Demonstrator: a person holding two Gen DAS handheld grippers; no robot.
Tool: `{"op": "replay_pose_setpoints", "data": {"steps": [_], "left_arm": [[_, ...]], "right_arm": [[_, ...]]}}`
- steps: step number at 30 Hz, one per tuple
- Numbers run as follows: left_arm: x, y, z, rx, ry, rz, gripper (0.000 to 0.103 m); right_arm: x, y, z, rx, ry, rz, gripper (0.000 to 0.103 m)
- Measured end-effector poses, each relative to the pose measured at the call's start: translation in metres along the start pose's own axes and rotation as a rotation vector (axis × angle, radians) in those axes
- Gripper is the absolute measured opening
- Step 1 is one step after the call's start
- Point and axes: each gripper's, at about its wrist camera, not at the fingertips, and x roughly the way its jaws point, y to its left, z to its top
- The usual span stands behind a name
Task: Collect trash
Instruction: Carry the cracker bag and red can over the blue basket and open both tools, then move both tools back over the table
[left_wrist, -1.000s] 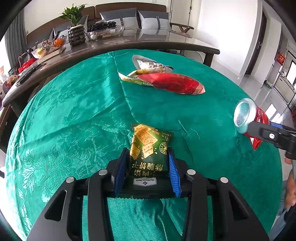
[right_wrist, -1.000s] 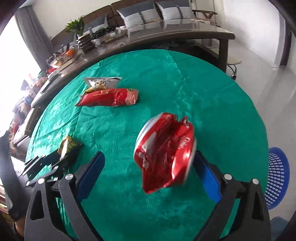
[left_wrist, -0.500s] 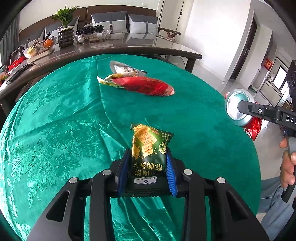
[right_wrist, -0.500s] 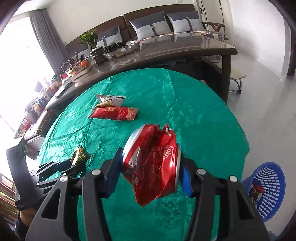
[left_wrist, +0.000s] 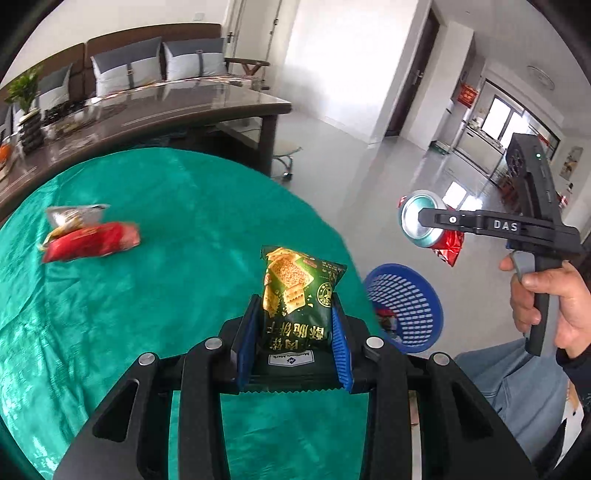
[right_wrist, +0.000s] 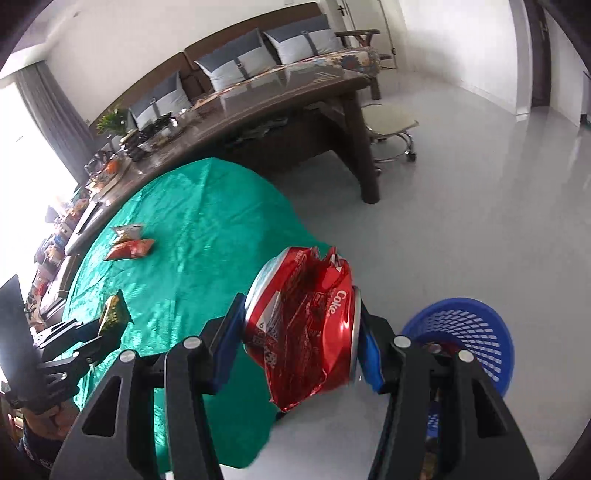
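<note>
My left gripper (left_wrist: 295, 334) is shut on a green cracker packet (left_wrist: 297, 295), held above the right edge of the green round table (left_wrist: 166, 258). My right gripper (right_wrist: 301, 332) is shut on a crushed red cola can (right_wrist: 306, 325), out past the table's edge over the floor. From the left wrist view the cola can (left_wrist: 424, 225) hangs above and beyond the blue mesh basket (left_wrist: 406, 306). The basket (right_wrist: 469, 336) stands on the floor, low right in the right wrist view, with some trash inside. A red snack bag (left_wrist: 92, 242) and a silver wrapper (left_wrist: 74, 216) lie on the table's far left.
A long dark wooden table (left_wrist: 147, 114) with dishes and a plant stands behind the round table, and a sofa with cushions (right_wrist: 258, 55) behind that. A wheeled stool (right_wrist: 391, 129) stands on the pale floor. A person's hand (left_wrist: 546, 295) and jeans show at right.
Both grippers swung right, off the table towards the blue basket. The right jaws, wide around the can a second ago, closed on it. The left kept hold of the cracker packet.
</note>
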Motion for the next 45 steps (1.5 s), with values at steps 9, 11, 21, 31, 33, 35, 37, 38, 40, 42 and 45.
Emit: {"op": "replay_pose_setpoints", "data": {"steps": [9,11,21,31,33,35,37,38,40,42,45], "left_arm": [[0.103,-0.148,0.026,0.148,0.117,-0.164,0.035],[0.132,-0.17,0.024,0.17,0.153,-0.172,0.035],[0.264,-0.208,-0.002,0.148,0.277,-0.194,0.036],[0.308,-0.222,-0.001,0.171,0.243,-0.169,0.086],[0.302,-0.216,0.002,0.157,0.24,-0.153,0.086],[0.289,-0.208,0.006,0.142,0.213,-0.129,0.09],[0.275,-0.198,0.012,0.136,0.181,-0.108,0.091],[0.265,-0.193,0.015,0.135,0.164,-0.098,0.093],[0.239,-0.188,0.019,0.142,0.123,-0.074,0.095],[0.211,-0.182,0.021,0.161,0.079,-0.05,0.098],[0.164,-0.17,0.018,0.199,0.029,0.0,0.098]], "right_arm": [[0.024,-0.123,-0.019,0.11,0.11,-0.087,0.053],[0.033,-0.146,-0.024,0.139,0.127,-0.093,0.054],[0.044,-0.2,-0.037,0.221,0.166,-0.108,0.054],[0.04,-0.216,-0.032,0.287,0.112,-0.138,0.082],[0.031,-0.214,-0.029,0.281,0.083,-0.15,0.084],[0.027,-0.212,-0.026,0.273,0.056,-0.159,0.086],[0.02,-0.205,-0.023,0.256,0.02,-0.173,0.088],[0.017,-0.201,-0.021,0.244,0.003,-0.183,0.091],[0.01,-0.188,-0.017,0.207,-0.041,-0.204,0.093],[0.005,-0.172,-0.014,0.159,-0.082,-0.228,0.097],[0.002,-0.142,-0.012,0.064,-0.131,-0.262,0.098]]}}
